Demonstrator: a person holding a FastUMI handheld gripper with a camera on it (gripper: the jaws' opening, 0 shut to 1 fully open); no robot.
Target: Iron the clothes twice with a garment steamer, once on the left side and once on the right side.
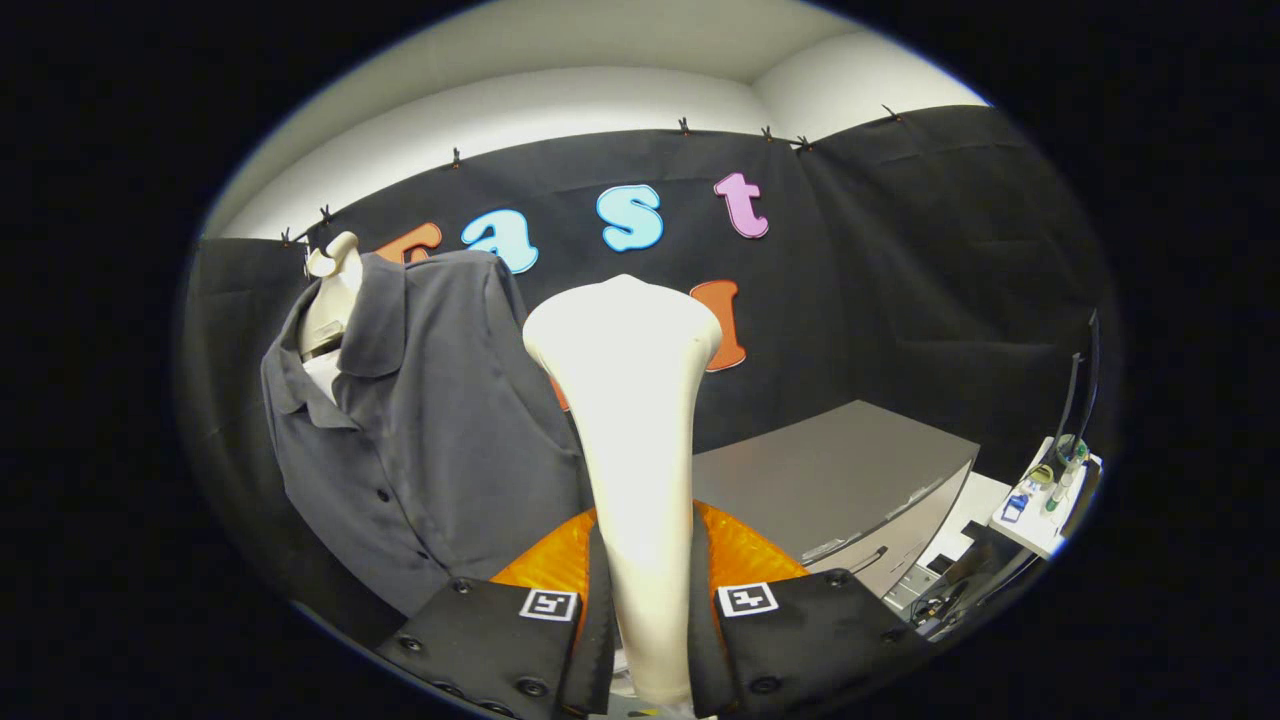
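Note:
A cream-white garment steamer (637,450) stands upright between my fingers, its wide head up and its handle running down into my gripper (648,610), which is shut on it. To the left of the steamer a dark grey button-up shirt (420,430) hangs on a pale mannequin torso (330,290). The steamer's head is level with the shirt's chest, beside its right edge and apart from the cloth. The lower part of the shirt is hidden behind my left finger.
A grey cabinet (850,470) with a drawer handle stands to the right beyond the fingers. Further right a small white shelf (1050,500) carries small items and cables. Black cloth walls close the booth behind.

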